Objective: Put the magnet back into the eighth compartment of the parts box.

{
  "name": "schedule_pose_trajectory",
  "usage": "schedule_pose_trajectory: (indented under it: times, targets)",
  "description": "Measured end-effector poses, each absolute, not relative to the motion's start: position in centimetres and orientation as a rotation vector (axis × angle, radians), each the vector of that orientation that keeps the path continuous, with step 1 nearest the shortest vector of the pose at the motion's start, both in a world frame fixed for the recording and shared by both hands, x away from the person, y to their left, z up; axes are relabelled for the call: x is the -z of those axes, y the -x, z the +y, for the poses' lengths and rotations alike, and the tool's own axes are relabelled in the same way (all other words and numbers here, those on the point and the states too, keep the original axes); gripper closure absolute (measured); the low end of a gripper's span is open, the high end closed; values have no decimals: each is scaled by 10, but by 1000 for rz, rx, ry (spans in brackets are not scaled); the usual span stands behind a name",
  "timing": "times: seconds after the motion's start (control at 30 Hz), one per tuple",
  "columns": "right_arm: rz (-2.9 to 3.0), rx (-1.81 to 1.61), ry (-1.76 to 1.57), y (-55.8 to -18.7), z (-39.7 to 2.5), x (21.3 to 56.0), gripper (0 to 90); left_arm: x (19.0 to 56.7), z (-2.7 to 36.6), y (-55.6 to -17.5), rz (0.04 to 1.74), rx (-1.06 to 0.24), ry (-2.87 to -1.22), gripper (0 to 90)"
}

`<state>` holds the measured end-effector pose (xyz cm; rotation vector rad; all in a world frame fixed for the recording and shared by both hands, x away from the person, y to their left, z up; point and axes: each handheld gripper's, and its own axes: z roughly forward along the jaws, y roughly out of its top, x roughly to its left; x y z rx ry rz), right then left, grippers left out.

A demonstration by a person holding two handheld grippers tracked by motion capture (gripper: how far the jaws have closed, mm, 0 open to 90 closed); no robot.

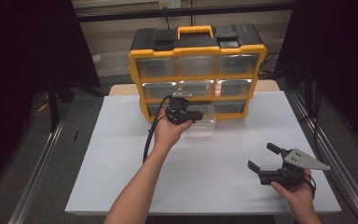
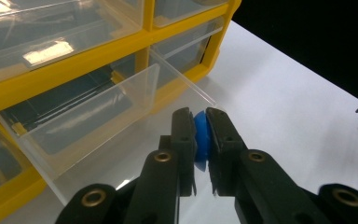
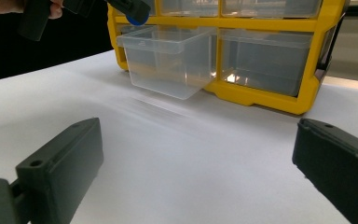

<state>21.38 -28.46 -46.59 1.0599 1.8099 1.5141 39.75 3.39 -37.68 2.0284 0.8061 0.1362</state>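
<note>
Pinched edge-on between the closed jaws of the left gripper [image 2: 200, 140], a small blue disc [image 2: 200, 142] is held just above and beside the near rim of the pulled-out clear drawer [image 2: 93, 116] in the bottom row of the yellow organizer [image 1: 196, 77]. The drawer's open top lies forward and slightly down from the disc, so a short advance over the rim is judged to be needed before release. The right gripper [image 1: 266, 161] is held spread and empty, well apart on the white surface [image 1: 214, 177].
</note>
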Motion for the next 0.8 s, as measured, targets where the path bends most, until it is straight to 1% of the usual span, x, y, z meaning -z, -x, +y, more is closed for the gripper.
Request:
schedule_pose_trajectory:
  times: [0.8]
  targets:
    - [1809, -1515, -1059, -214, -285, 466, 15, 381, 28, -408, 848, -148, -2020, 823]
